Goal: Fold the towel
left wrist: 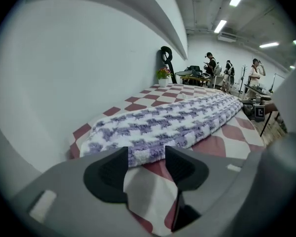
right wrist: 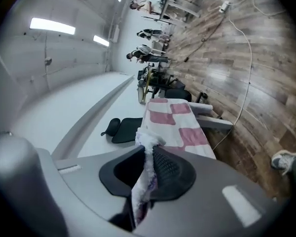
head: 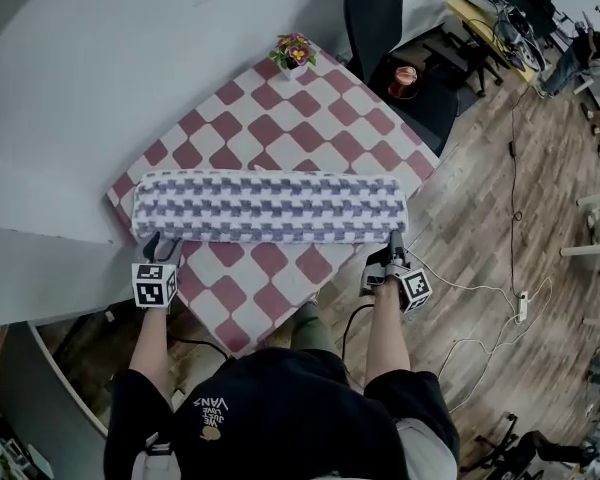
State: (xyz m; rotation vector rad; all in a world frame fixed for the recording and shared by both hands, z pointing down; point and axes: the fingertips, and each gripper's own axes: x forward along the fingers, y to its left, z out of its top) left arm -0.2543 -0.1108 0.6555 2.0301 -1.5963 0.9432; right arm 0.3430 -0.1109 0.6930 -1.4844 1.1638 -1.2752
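Observation:
A purple-and-white checked towel [head: 270, 206] lies folded into a long strip across the table's red-and-white checked cloth [head: 280, 118]. My left gripper [head: 163, 242] sits at the strip's near-left end. In the left gripper view it [left wrist: 145, 163] is open, with the towel's [left wrist: 177, 120] near edge just at the jaw tips and the pads [left wrist: 108, 171] not pressing it. My right gripper [head: 395, 242] is at the near-right end. In the right gripper view it [right wrist: 149, 164] is shut on the towel's corner [right wrist: 147, 141], and a fluffy tuft sticks out above the pads.
A small flower pot [head: 293, 51] stands at the table's far corner. A black chair [head: 373, 13] and a dark side table [head: 420, 98] holding a cup stand behind it. A white wall [head: 70, 78] runs along the left. Cables [head: 480, 298] trail over the wooden floor at right.

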